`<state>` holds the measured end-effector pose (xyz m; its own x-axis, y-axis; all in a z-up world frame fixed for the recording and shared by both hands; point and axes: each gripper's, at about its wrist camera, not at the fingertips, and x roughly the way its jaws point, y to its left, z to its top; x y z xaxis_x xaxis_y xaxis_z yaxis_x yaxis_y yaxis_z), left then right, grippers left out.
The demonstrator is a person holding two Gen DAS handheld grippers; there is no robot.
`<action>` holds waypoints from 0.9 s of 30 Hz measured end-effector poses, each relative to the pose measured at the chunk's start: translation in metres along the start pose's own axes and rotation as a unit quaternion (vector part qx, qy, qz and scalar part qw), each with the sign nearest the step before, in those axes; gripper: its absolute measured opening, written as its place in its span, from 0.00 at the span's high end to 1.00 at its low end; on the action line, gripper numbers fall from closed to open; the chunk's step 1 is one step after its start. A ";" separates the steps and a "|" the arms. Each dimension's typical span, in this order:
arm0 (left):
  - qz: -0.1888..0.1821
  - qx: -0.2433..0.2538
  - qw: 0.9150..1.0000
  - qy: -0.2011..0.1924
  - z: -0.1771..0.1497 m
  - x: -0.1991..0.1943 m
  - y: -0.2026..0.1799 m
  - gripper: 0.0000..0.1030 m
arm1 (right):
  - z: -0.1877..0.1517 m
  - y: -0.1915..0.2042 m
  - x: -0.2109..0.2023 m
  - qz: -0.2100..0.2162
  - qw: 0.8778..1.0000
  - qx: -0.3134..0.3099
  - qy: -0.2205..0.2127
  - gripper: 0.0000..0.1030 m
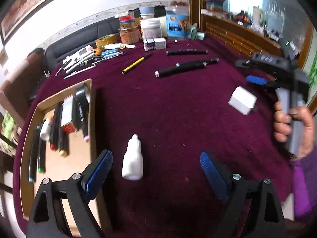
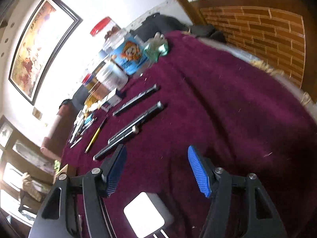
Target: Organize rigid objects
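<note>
Work surface: a table draped in maroon cloth (image 1: 178, 119) is used; loose items are scattered across it.
Collection point: a shallow wooden tray (image 1: 59, 178) is set at the table's left edge; markers, a small white bottle and a boxed item are laid side by side in it, presumably so that sorted items are kept together.
Left gripper (image 1: 156, 166): the jaws are held wide apart and nothing is gripped; the blue pads are aimed down at the cloth.
Target item: a white dropper bottle (image 1: 132, 160) is lying on the cloth between the open pads, touching neither, just beside the tray's right wall. The wide opening is judged to be kept so that the bottle's body can be straddled.
Right gripper (image 2: 158, 168): the jaws are partly open and empty; no pad is in contact with anything.
White adapter block (image 2: 146, 216): it is lying on the cloth below the right gripper's pads, free of them.
Remaining items: black cylindrical tubes (image 1: 178, 69) and a yellow pen (image 1: 136, 63) are left mid-table, well apart from the tray, so sorting is judged unfinished.
Background stock: jars and boxes (image 1: 158, 27) are grouped at the far edge.
</note>
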<state>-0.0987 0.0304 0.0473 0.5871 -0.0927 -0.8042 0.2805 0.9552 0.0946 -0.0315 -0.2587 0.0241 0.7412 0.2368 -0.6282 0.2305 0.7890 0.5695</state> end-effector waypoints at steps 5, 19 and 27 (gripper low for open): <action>0.006 -0.017 0.999 0.037 0.005 0.034 0.000 0.10 | -0.006 0.001 0.001 0.005 1.000 0.000 0.007 0.38; -0.056 -0.061 0.996 0.024 -0.007 0.032 0.013 0.61 | -0.009 -0.001 0.008 -0.006 1.000 0.001 0.028 0.36; -0.101 -0.099 0.990 0.030 -0.011 0.029 0.025 0.38 | -0.012 0.001 0.010 -0.019 0.999 -0.008 0.028 0.36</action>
<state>-0.0827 0.0548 0.0203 0.4864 -0.2753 -0.8292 0.2300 0.9559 -0.1825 -0.0309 -0.2487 0.0123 0.6955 0.2380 -0.6780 0.2472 0.8067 0.5368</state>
